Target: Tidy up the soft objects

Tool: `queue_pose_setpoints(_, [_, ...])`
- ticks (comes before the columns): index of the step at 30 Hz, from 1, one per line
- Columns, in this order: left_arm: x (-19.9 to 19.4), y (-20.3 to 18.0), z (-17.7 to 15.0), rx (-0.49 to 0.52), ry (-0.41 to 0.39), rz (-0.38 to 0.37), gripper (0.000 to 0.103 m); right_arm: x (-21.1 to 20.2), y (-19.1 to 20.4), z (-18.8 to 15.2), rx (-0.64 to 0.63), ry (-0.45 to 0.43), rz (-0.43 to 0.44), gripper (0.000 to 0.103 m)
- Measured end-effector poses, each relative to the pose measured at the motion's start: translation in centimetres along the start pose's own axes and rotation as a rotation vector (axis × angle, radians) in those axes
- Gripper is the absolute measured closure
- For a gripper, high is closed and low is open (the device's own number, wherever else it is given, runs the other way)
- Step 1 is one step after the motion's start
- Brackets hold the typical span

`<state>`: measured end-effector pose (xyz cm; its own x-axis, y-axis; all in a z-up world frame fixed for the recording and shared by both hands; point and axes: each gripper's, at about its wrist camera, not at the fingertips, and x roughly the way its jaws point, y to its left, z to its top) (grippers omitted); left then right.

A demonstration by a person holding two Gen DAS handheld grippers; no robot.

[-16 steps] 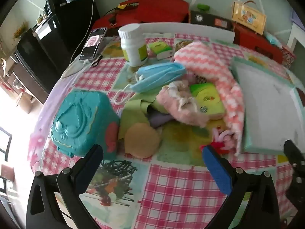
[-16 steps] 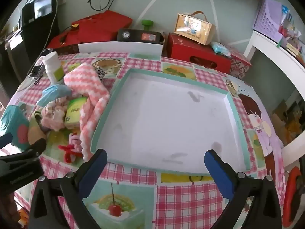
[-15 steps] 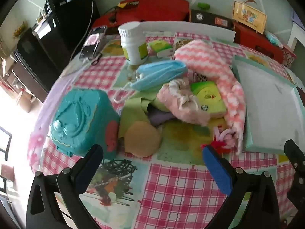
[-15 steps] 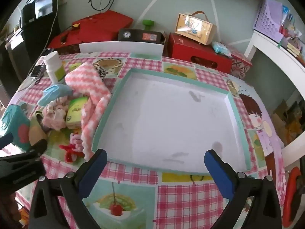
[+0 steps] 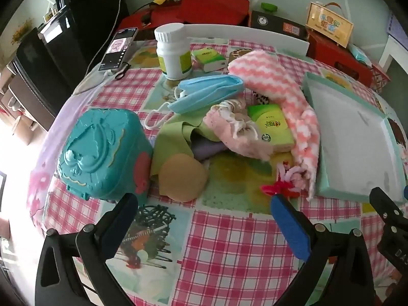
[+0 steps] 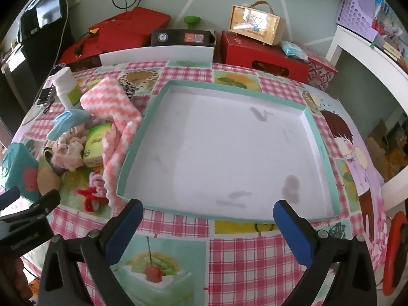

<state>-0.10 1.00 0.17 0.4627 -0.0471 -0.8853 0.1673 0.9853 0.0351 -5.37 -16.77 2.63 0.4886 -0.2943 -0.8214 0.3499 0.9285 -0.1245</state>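
Observation:
A heap of soft things lies mid-table: a pink-and-white zigzag towel [image 5: 285,94], a blue face mask [image 5: 206,91], a fluffy pink pouch [image 5: 237,132], green cloth [image 5: 173,137], a tan round pad [image 5: 182,177] and red-pink yarn [image 5: 283,185]. A green tissue pack [image 5: 272,127] rests on the pouch. My left gripper [image 5: 204,211] is open and empty, just in front of the heap. My right gripper [image 6: 204,219] is open and empty at the near rim of the shallow teal-rimmed white tray [image 6: 142,137], which holds nothing. The towel [image 6: 112,107] leans on the tray's left rim.
A teal plastic case [image 5: 102,153] stands left of the heap. A white bottle [image 5: 173,51], a small green box [image 5: 209,58] and a phone [image 5: 119,48] are at the back. Red boxes [image 6: 262,53] and a white board line the far edge.
My left gripper has edged slightly forward towards the heap. The right gripper and the objects look unchanged.

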Motion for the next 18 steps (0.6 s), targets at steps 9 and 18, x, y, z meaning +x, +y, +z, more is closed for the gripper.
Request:
queue_pose_setpoints(9, [0.09, 0.28, 0.24, 0.01, 0.028, -0.036, 0.0, 0.54, -0.53, -0.03, 0.074, 0.0, 0.009, 0.0])
queue_pose_setpoints(18, [0.51, 0.34, -0.17, 0.009, 0.031, -0.042, 0.0, 0.83, -0.77, -0.1, 0.086, 0.013, 0.002, 0.0])
